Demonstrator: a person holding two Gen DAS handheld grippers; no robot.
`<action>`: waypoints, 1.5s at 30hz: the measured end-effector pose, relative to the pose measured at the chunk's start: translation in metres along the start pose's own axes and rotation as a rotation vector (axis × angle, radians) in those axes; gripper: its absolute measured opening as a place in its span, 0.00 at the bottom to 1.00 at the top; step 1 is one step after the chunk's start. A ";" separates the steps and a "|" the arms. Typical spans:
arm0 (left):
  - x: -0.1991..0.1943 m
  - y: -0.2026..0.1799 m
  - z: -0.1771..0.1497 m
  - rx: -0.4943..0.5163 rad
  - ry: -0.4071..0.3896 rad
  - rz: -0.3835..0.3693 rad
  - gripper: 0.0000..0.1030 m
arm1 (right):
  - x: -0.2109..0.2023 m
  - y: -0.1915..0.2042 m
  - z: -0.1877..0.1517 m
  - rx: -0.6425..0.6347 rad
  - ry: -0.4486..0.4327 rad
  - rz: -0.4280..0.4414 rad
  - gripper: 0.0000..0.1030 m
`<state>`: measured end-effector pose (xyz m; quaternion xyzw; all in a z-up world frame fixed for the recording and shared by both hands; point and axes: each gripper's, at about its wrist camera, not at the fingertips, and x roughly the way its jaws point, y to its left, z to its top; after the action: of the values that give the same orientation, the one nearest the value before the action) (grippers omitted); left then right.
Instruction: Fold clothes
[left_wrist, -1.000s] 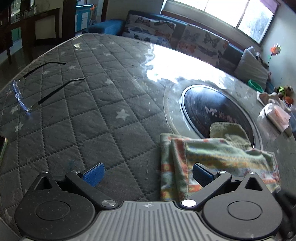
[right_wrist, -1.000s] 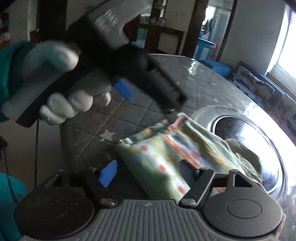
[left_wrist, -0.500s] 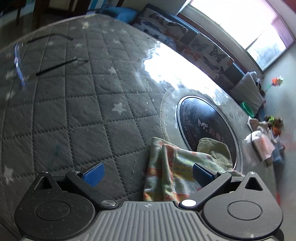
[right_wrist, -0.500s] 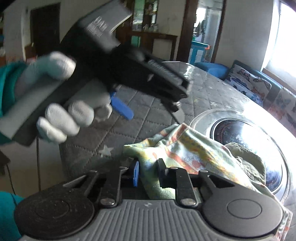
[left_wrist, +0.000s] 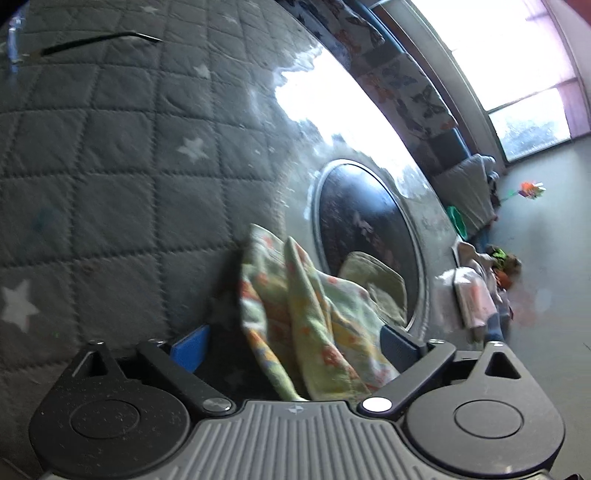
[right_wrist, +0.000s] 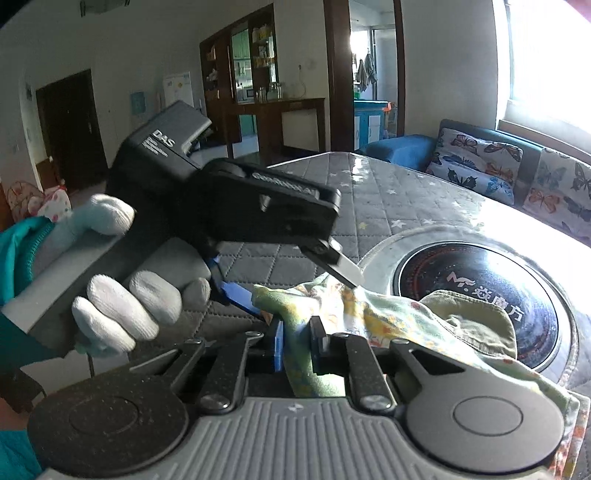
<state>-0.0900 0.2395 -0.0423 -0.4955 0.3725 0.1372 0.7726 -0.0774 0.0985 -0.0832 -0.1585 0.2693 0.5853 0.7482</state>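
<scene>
Left wrist view: my left claw (left_wrist: 295, 341) stands spread, unclenched, around the green floral-print cotton garment (left_wrist: 314, 325) at lower centre, on the grey quilted star-patterned table cover (left_wrist: 110, 166).

Right wrist view: my right claw (right_wrist: 297, 345), clenched on the garment's edge (right_wrist: 295, 328), lower centre. Risk: lifting one-sided, the unheld fold could slump open.
</scene>
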 end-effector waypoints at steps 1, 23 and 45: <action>0.003 0.000 0.000 -0.002 0.013 -0.017 0.81 | -0.001 0.001 0.000 0.001 -0.003 0.004 0.12; 0.018 -0.003 -0.005 0.134 0.048 -0.032 0.19 | -0.056 -0.120 -0.048 0.294 0.015 -0.345 0.44; 0.015 -0.048 -0.008 0.335 -0.009 0.042 0.13 | -0.074 -0.161 -0.082 0.504 -0.041 -0.443 0.07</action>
<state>-0.0560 0.2075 -0.0230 -0.3512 0.3969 0.0916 0.8430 0.0472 -0.0486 -0.1181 -0.0112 0.3494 0.3267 0.8781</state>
